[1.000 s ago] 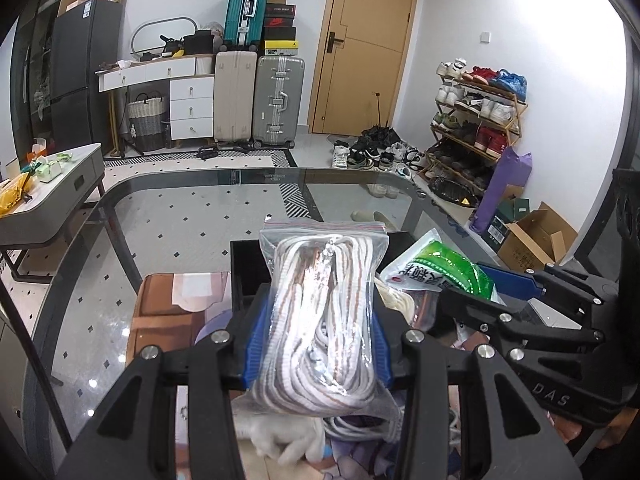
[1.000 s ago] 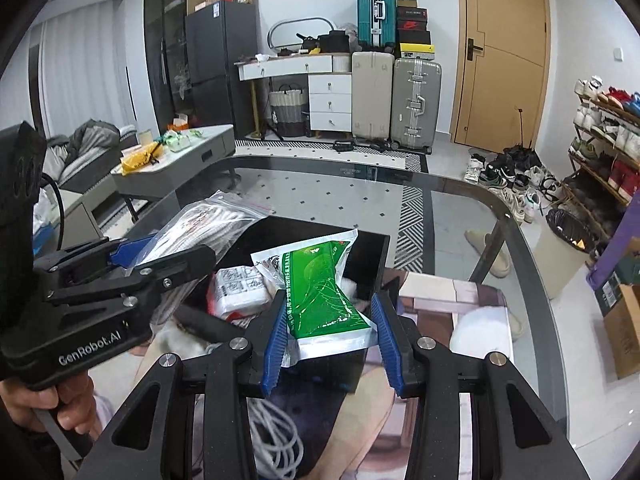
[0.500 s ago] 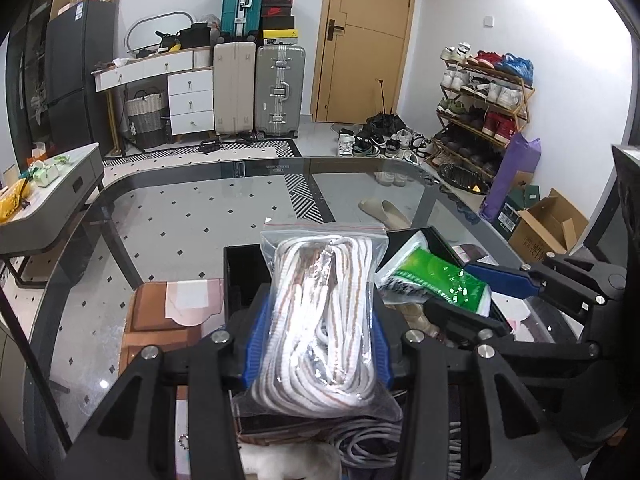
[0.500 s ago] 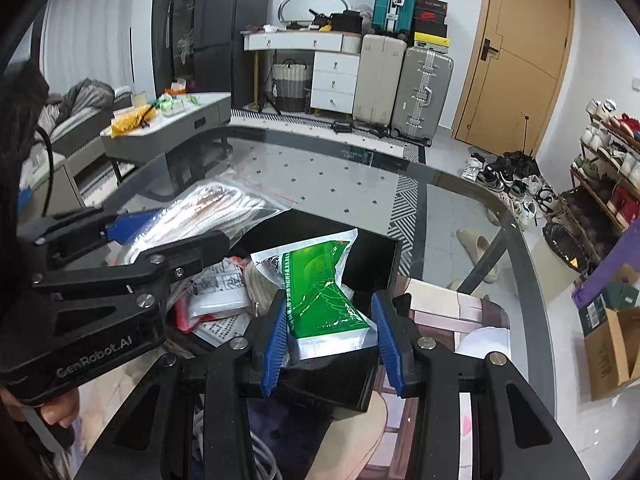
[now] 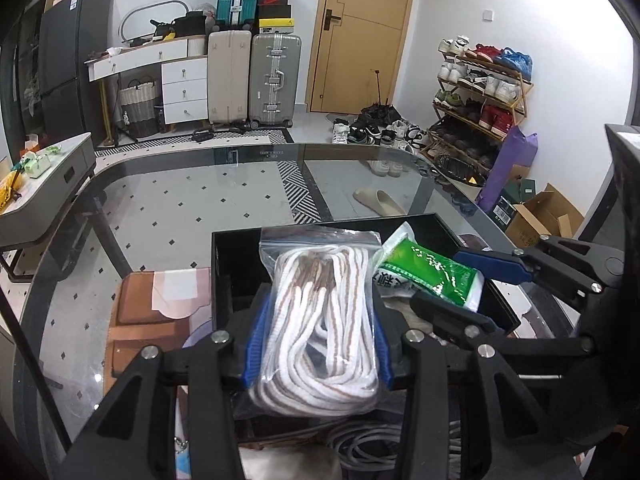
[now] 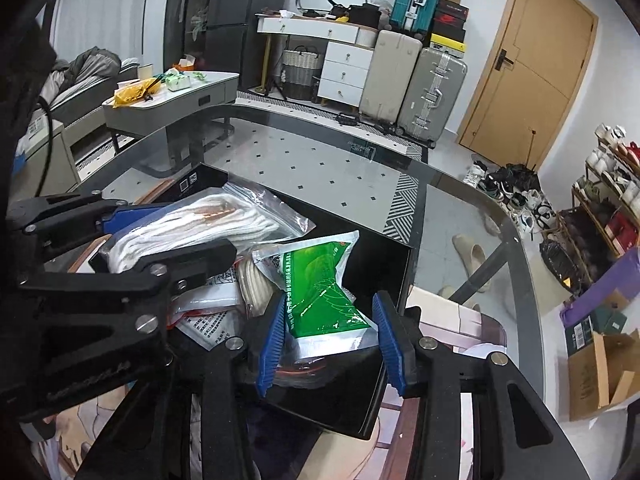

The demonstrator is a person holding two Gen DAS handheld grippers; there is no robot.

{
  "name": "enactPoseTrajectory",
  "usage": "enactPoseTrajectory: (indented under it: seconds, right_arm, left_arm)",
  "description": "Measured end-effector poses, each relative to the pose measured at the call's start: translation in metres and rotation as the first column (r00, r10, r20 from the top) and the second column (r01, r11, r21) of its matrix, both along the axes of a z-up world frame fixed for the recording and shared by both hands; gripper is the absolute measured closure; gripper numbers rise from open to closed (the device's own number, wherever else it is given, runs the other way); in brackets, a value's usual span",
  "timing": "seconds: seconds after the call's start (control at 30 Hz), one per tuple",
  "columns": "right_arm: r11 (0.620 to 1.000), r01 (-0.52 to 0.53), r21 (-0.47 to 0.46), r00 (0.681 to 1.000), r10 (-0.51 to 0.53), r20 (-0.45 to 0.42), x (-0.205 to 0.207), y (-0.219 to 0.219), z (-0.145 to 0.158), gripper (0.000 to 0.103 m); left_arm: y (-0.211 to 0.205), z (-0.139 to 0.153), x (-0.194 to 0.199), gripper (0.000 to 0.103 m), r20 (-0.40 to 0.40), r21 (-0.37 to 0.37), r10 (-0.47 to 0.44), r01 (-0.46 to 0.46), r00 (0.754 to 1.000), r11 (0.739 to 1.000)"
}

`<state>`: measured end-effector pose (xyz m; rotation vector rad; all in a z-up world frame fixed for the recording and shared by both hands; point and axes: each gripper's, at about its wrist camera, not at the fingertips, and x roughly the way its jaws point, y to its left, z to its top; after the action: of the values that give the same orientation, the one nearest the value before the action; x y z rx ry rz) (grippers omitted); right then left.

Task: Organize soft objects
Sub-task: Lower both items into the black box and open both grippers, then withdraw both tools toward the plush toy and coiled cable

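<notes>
My left gripper [image 5: 316,332] is shut on a clear zip bag of white and brown rope [image 5: 324,320] and holds it over the near edge of a black box [image 5: 228,264] on the glass table. The bag also shows in the right wrist view [image 6: 200,224]. My right gripper [image 6: 330,342] has its blue pads around a green and silver foil pouch [image 6: 320,296], held over the box's right part [image 6: 392,280]. The pouch also shows in the left wrist view [image 5: 428,272]. Several white packets [image 6: 212,308] lie inside the box.
The box stands on a printed mat [image 5: 160,308] on the glass table [image 5: 180,208]. Grey cable coils [image 5: 360,440] lie at the near edge. Suitcases [image 5: 252,80], a shoe rack [image 5: 480,92] and cardboard boxes [image 5: 540,216] stand on the floor beyond.
Both grippers have moved forward with their bags, from the near side of the mat to over the black box. The box now lies closer beneath both of them.
</notes>
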<state>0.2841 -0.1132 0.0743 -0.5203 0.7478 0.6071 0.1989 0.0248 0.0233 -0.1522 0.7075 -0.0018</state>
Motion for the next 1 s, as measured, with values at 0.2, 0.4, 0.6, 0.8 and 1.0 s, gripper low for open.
enactPoseTrajectory:
  seconds: [0.2, 0.4, 0.6, 0.8, 1.0]
  right_arm:
    - [0.999, -0.041, -0.016, 0.995, 0.043, 0.087, -0.015, -0.005, 0.005, 0.042]
    - [0.999, -0.023, 0.044, 0.995, 0.019, 0.102, -0.026, -0.029, 0.019, 0.018]
    - [0.988, 0.039, 0.151, 0.998, -0.047, 0.051, -0.034, -0.062, 0.033, 0.001]
    - [0.964, 0.044, 0.263, 0.999, -0.035, -0.036, -0.050, -0.084, 0.033, 0.001]
    - [0.952, 0.033, 0.304, 0.996, -0.006, -0.089, -0.071, -0.089, 0.022, 0.001]
  left_arm:
    - [-0.008, -0.005, 0.005, 0.061, -0.012, 0.027, -0.016, 0.017, 1.000, 0.999]
    - [-0.009, -0.005, 0.003, 0.057, -0.028, 0.033, -0.018, 0.019, 0.999, 0.999]
    - [-0.004, 0.009, -0.025, 0.021, 0.023, -0.005, -0.009, 0.009, 1.000, 1.000]
    - [0.009, 0.017, -0.058, 0.001, 0.070, -0.032, 0.041, -0.039, 0.997, 0.999]
    - [0.019, 0.011, -0.088, 0.000, 0.084, -0.043, 0.079, -0.076, 0.993, 0.996]
